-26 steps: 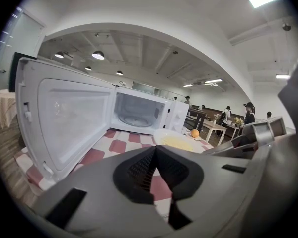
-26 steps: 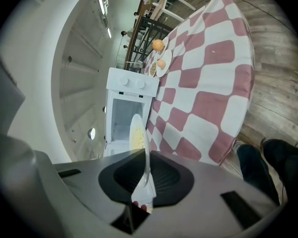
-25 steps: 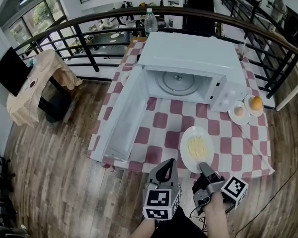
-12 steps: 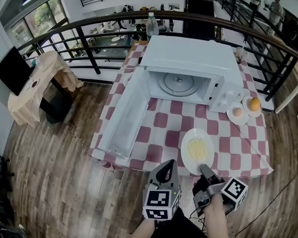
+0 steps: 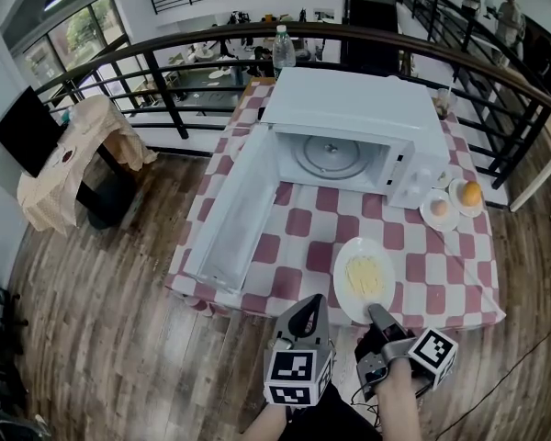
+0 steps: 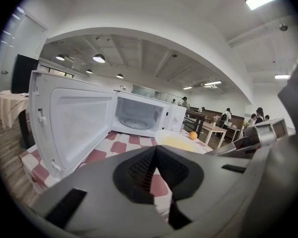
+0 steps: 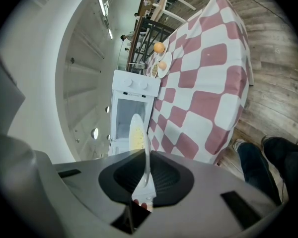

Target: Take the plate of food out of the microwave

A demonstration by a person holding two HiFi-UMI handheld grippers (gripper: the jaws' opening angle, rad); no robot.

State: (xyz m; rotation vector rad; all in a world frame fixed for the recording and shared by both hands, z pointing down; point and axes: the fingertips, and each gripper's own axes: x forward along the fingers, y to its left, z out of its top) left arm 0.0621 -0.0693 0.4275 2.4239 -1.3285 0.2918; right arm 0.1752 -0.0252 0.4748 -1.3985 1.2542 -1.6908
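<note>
The white microwave [image 5: 349,108] stands at the back of the checked table with its door [image 5: 228,219] swung wide to the left and its glass turntable [image 5: 329,156] bare. A white plate [image 5: 346,289] with pale yellow food lies in front of it near the table's front edge. My right gripper [image 5: 378,312] is shut on the plate's near rim. The right gripper view shows the plate [image 7: 137,133] edge-on between the jaws of that gripper [image 7: 145,180]. My left gripper [image 5: 312,305] hangs shut and empty just left of the plate. In the left gripper view, that gripper [image 6: 155,150] faces the microwave [image 6: 139,115].
Two small dishes, one with an egg [image 5: 438,208] and one with an orange [image 5: 472,193], sit right of the microwave. A water bottle [image 5: 282,44] stands behind it. A dark railing [image 5: 165,99] runs behind the table. The person's legs [image 7: 256,165] are by the table's front edge.
</note>
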